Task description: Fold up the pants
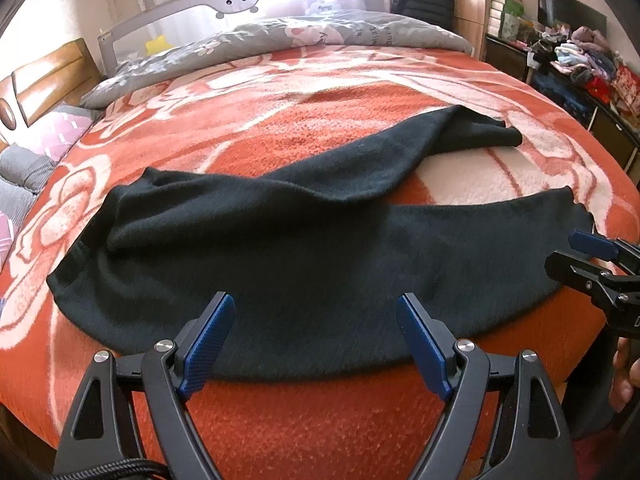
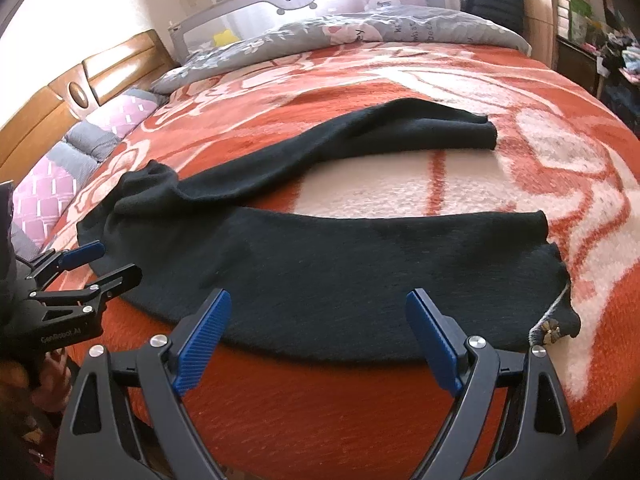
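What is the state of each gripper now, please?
Left gripper: open, holding nothing, at the near edge of the black pants.
Right gripper: open, holding nothing, also at the near edge.

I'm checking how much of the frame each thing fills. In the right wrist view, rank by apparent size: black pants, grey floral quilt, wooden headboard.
1. black pants
2. grey floral quilt and wooden headboard: look alike in area, and the headboard is partly cut off, so unranked.

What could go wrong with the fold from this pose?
Both grippers, left and right, are open at the near edge of the black pants. A pinch there might also catch the fuzzy orange blanket. The far leg lies splayed and rumpled, so the legs may stack unevenly.
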A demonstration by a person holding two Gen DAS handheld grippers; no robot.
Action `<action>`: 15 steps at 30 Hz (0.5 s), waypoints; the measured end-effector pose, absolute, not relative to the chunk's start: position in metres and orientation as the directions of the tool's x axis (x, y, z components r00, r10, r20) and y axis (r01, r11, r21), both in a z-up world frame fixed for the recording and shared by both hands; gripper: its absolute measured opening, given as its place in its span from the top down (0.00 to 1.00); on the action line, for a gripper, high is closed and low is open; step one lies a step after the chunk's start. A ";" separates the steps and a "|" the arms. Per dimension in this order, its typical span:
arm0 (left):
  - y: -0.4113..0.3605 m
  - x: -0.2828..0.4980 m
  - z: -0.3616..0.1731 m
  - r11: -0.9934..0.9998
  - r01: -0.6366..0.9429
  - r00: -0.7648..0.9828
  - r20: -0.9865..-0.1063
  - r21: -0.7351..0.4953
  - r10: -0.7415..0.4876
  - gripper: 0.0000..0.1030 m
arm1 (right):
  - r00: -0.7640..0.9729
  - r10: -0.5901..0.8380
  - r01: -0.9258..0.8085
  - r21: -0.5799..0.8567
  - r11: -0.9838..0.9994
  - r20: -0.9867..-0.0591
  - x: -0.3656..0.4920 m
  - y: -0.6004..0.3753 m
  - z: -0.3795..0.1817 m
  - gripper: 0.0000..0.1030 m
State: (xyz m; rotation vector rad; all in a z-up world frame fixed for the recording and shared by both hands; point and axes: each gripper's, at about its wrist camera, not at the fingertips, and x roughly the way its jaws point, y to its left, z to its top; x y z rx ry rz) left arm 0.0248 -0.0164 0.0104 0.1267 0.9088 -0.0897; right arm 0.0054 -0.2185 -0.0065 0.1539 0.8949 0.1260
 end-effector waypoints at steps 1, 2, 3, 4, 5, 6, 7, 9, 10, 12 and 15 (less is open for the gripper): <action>-0.018 0.026 0.012 0.988 0.133 0.626 -0.779 0.075 -0.025 0.19 | 0.626 0.184 -0.043 0.202 0.978 -0.758 0.006 -0.221 -0.006 0.13; -0.019 0.028 0.012 0.988 0.138 0.616 -0.787 0.066 -0.033 0.19 | 0.629 0.183 -0.039 0.204 0.978 -0.756 0.006 -0.223 -0.006 0.13; -0.019 0.030 0.012 0.988 0.142 0.607 -0.793 0.056 -0.043 0.19 | 0.622 0.186 -0.034 0.211 0.977 -0.761 0.007 -0.224 -0.007 0.13; -0.021 0.032 0.013 0.988 0.146 0.611 -0.791 0.055 -0.046 0.19 | 0.618 0.188 -0.030 0.217 0.976 -0.763 0.008 -0.225 -0.006 0.13; -0.023 0.034 0.014 0.986 0.149 0.621 -0.784 0.081 -0.029 0.19 | 0.624 0.187 -0.028 0.217 0.976 -0.759 0.009 -0.227 -0.006 0.13; -0.025 0.038 0.014 0.984 0.152 0.621 -0.784 0.090 -0.024 0.19 | 0.634 0.183 -0.027 0.215 0.976 -0.752 0.009 -0.230 -0.005 0.13; -0.027 0.041 0.015 0.984 0.156 0.617 -0.787 0.088 -0.027 0.19 | 0.631 0.179 -0.022 0.214 0.977 -0.755 0.011 -0.232 -0.004 0.13; -0.031 0.048 0.016 0.981 0.160 0.624 -0.781 0.110 -0.014 0.19 | 0.638 0.164 -0.011 0.204 0.979 -0.752 0.015 -0.238 -0.002 0.13; -0.033 0.053 0.016 0.980 0.161 0.626 -0.780 0.121 -0.006 0.19 | 0.642 0.158 -0.002 0.204 0.979 -0.751 0.018 -0.243 0.000 0.13; -0.037 0.062 0.018 0.979 0.161 0.626 -0.780 0.127 -0.002 0.19 | 0.646 0.146 0.016 0.204 0.979 -0.749 0.025 -0.252 0.004 0.13; -0.042 0.078 0.018 0.981 0.172 0.606 -0.795 0.094 -0.030 0.19 | 0.648 0.128 0.047 0.207 0.977 -0.750 0.039 -0.269 0.008 0.13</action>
